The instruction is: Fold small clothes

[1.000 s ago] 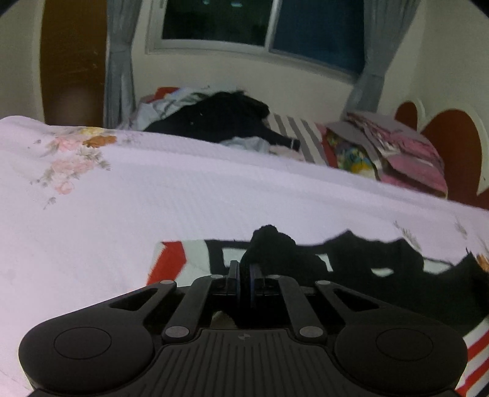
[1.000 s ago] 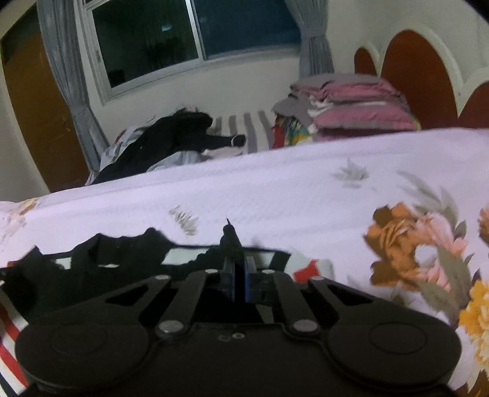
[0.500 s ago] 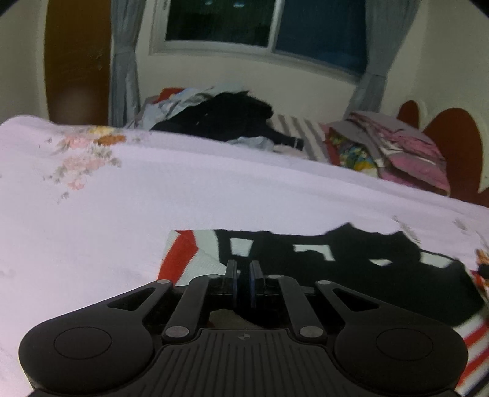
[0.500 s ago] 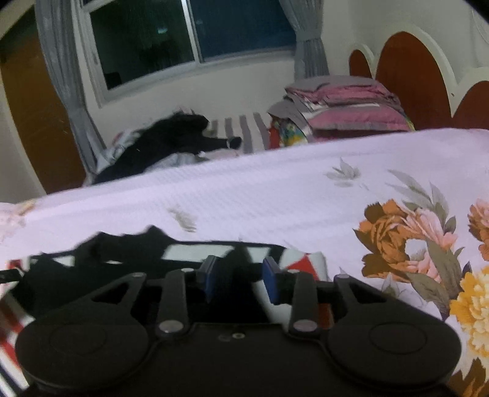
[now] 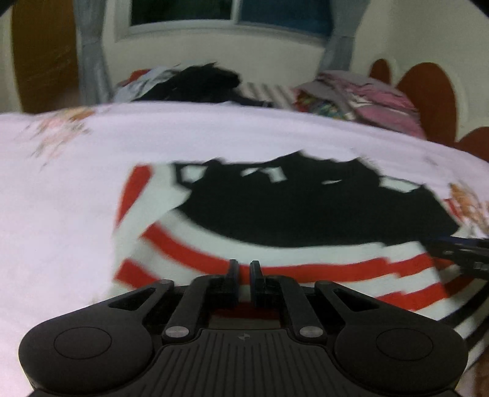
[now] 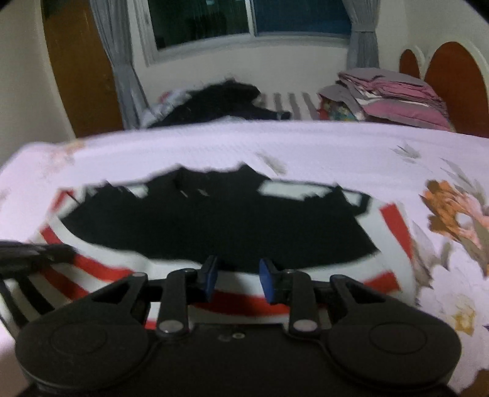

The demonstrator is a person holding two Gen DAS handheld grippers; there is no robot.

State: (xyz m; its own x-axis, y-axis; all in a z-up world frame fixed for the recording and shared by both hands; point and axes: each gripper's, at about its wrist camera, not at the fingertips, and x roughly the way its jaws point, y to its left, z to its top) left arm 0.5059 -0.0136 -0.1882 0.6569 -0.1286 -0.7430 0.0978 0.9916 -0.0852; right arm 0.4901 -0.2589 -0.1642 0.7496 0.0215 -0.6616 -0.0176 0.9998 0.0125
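We see the garment [image 5: 275, 213] lying flat on the bed [image 5: 61, 213], black panel over white with red stripes. Its far edge is jagged black with small white patches; its near edge runs under both grippers. Both views are motion-blurred, so fine texture is hard to tell.

Our left gripper [image 5: 243, 268] hangs over the near striped part. Its jaws stand nearly together with a thin gap, nothing between them. We cannot tell if it touches the cloth.

Our right gripper [image 6: 238, 274] sits over the near edge of the black panel, where it meets the stripes. Its jaws stand well apart, blue pads [image 6: 211, 278] showing, nothing held.

Each gripper shows at the side edge of the other's view: the right gripper at the right edge of the left view, the left gripper at the left edge of the right view, both low over the stripes.

The bed cover is pale lilac, ribbed, with flower prints [image 6: 452, 213] at the right. Bare cover lies left of the garment, beyond it, and right of it up to the flowers.

Beyond the bed, a loose dark clothes heap [image 6: 220, 100] lies on a striped surface. A stack of folded pink and grey cloth [image 6: 394, 97] sits near the headboard [image 6: 452, 70]. Window [image 6: 244, 18] with grey curtains [image 6: 119, 55] behind.
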